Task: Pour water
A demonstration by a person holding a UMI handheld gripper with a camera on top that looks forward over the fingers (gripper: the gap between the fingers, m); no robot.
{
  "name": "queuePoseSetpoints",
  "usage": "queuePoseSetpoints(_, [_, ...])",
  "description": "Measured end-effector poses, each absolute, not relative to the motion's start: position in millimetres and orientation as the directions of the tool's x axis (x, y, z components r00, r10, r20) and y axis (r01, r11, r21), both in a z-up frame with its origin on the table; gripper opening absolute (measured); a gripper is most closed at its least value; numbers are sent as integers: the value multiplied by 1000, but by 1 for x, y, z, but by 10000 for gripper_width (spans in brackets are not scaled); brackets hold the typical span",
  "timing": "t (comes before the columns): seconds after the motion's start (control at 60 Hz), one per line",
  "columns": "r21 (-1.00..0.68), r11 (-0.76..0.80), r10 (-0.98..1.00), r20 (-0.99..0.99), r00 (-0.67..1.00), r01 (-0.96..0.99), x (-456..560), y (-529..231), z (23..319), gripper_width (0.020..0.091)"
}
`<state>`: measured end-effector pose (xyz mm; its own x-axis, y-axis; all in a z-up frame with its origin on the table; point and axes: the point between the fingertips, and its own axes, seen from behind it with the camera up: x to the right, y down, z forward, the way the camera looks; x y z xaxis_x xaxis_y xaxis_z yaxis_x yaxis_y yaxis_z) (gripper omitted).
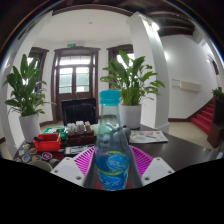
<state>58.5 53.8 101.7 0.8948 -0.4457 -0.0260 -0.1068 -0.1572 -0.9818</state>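
Bottle clamped between gripper fingers (upright), above table.

water bottle blocking between tool fingers, red clutter left

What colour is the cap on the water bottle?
The bottle cap is blue, seen in the gripper view, between the claw's fingers.
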Motion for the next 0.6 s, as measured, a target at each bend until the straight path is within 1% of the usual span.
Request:
queuePoseSetpoints(0.067, [-975,-188,-439,-26,898,-120,55,50,98,854])
queuePoseSetpoints(0.1, [-974,-193,-432,-24,902,-118,52,47,100,873])
queuePoseSetpoints(0.25, [-974,-203,-373,-20,928,-102,25,15,111,860])
queuePoseSetpoints(0.35, [-963,-244,-301,-34,953,-111,-2,-17,113,857])
queuePoseSetpoints(0.5, [-970,-229,-218,-32,975,-83,-33,-71,146,854])
queuePoseSetpoints(0.6, [-967,-245,-187,-29,982,-75,-49,-94,160,848])
